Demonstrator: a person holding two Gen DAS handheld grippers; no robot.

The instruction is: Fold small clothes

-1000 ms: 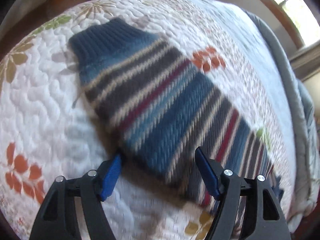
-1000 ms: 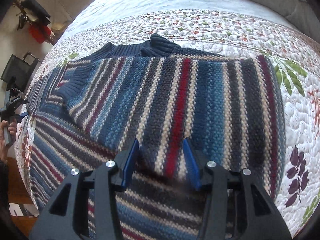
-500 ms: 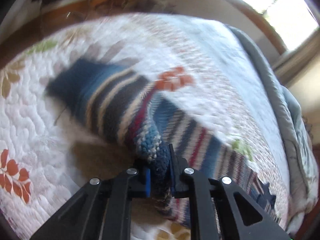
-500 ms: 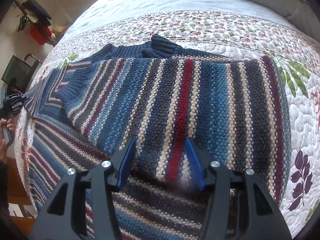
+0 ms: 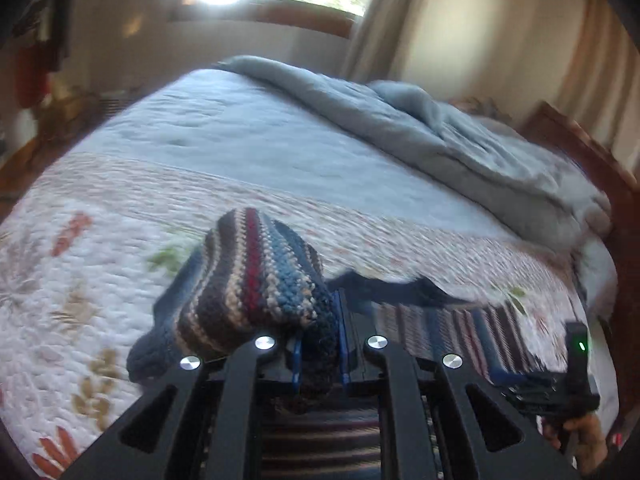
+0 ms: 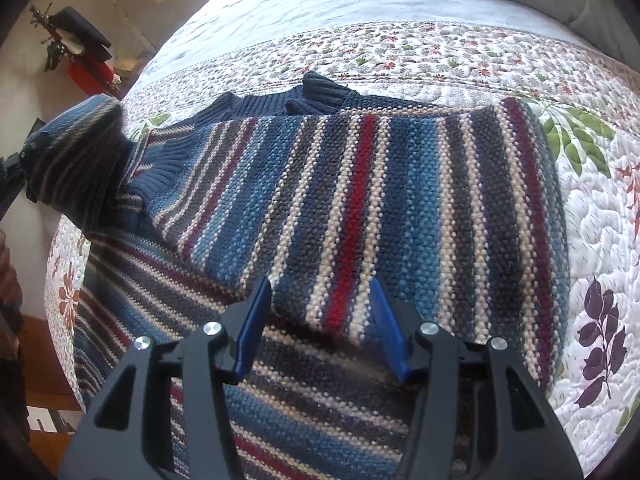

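While your left gripper [image 5: 318, 354] pinches the bunched sleeve [image 5: 256, 280] of the blue, red and cream striped knit sweater above the floral quilt [image 5: 80, 280], blur smears the bedding; your right gripper [image 6: 318, 328] hovers half open over the sweater's folded body [image 6: 360, 200], gripping nothing, its contact unclear.

Sweater hem [image 6: 320, 440] cut off, perhaps bunched
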